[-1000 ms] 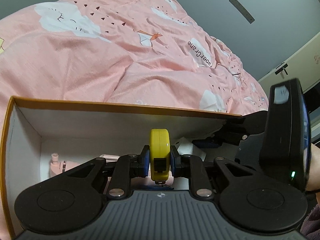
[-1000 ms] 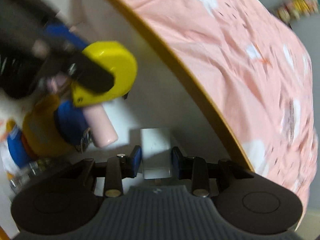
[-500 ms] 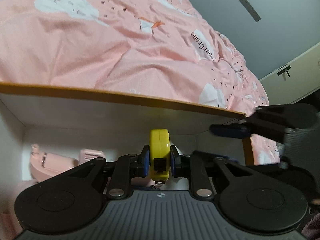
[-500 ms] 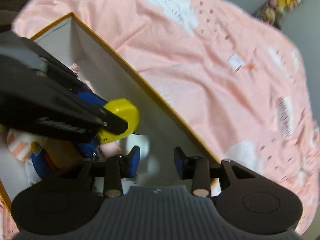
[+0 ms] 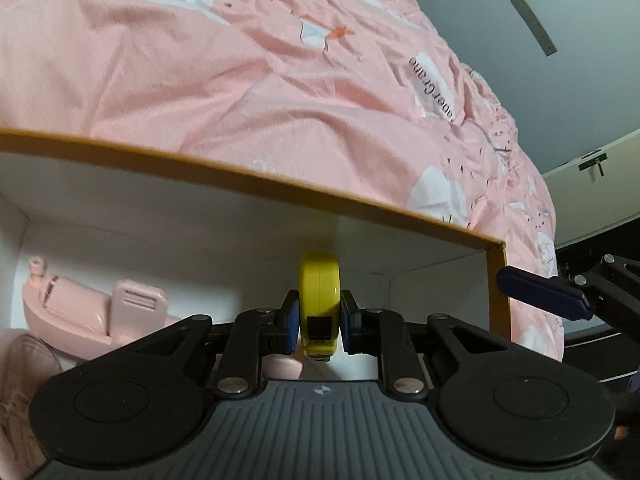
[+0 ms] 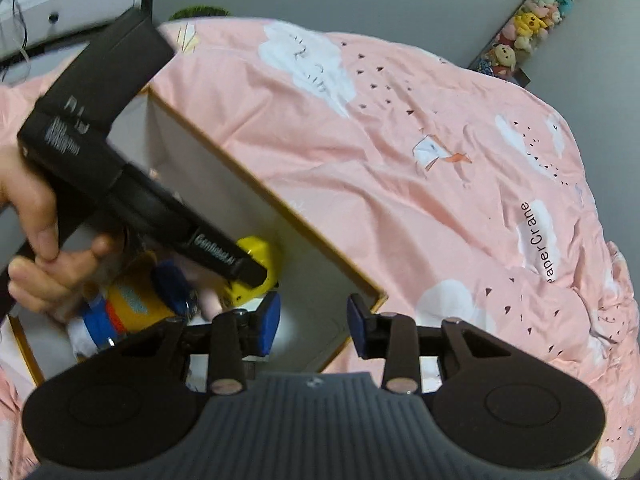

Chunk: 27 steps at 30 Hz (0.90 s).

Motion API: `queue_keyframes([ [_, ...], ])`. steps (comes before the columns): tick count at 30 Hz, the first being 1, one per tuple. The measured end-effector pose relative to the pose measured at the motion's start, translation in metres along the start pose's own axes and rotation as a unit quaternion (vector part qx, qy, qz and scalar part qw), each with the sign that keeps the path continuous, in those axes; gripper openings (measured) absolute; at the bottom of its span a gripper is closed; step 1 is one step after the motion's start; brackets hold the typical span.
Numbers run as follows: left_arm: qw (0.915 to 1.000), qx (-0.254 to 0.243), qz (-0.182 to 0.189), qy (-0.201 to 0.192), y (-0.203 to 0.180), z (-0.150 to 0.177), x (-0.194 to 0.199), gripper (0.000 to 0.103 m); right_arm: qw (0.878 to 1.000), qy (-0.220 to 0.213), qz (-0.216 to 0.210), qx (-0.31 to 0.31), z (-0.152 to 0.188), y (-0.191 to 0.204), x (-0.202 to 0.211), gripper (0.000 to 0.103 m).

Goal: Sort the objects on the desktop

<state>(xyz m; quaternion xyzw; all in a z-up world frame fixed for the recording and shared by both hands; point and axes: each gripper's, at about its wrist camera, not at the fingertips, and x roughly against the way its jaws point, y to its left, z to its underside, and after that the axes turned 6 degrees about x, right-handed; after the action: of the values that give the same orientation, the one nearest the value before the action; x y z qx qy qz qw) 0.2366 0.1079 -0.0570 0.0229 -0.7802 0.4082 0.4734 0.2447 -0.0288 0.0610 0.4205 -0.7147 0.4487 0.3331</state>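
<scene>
While the left hand-held gripper (image 5: 319, 320) clamps a yellow tape measure (image 5: 320, 300) inside the box (image 5: 280, 196), the right hand-held gripper (image 6: 313, 326) hangs beside it. Its jaws stand apart, empty

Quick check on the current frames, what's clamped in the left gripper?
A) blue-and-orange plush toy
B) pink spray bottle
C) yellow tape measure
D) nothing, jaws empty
C: in the left wrist view the blue pads of the left gripper press on both sides of the yellow tape measure, held over the inside of the orange-edged box.
</scene>
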Motion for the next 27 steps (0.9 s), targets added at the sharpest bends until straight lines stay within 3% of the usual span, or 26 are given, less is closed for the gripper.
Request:
queue_keyframes([
  [3, 1.0, 0.005, -0.002, 0.006, 0.001, 0.004, -0.001, 0.022, 1.0, -0.016, 0.018, 0.017, 0.015, 0.009, 0.004, 0.033],
  [9, 0.9999, -0.004, 0.007, 0.008, -0.001, 0.012, 0.015, 0.022, 0.997, -0.062, 0.044, -0.025, 0.037, -0.006, 0.025, 0.044],
  [15, 0.9994, -0.021, -0.012, 0.023, -0.009, 0.023, 0.028, 0.022, 0.993, -0.061, -0.002, -0.096, 0.057, -0.022, 0.028, 0.045],
  [24, 0.995, -0.038, -0.061, 0.068, -0.017, 0.032, 0.007, 0.022, 0.992, -0.073, -0.015, -0.103, 0.064, -0.016, 0.026, 0.045],
  [27, 0.995, -0.031, -0.061, 0.072, -0.016, 0.031, -0.002, 0.022, 0.992, -0.074, -0.018, -0.104, 0.065, -0.016, 0.026, 0.045],
])
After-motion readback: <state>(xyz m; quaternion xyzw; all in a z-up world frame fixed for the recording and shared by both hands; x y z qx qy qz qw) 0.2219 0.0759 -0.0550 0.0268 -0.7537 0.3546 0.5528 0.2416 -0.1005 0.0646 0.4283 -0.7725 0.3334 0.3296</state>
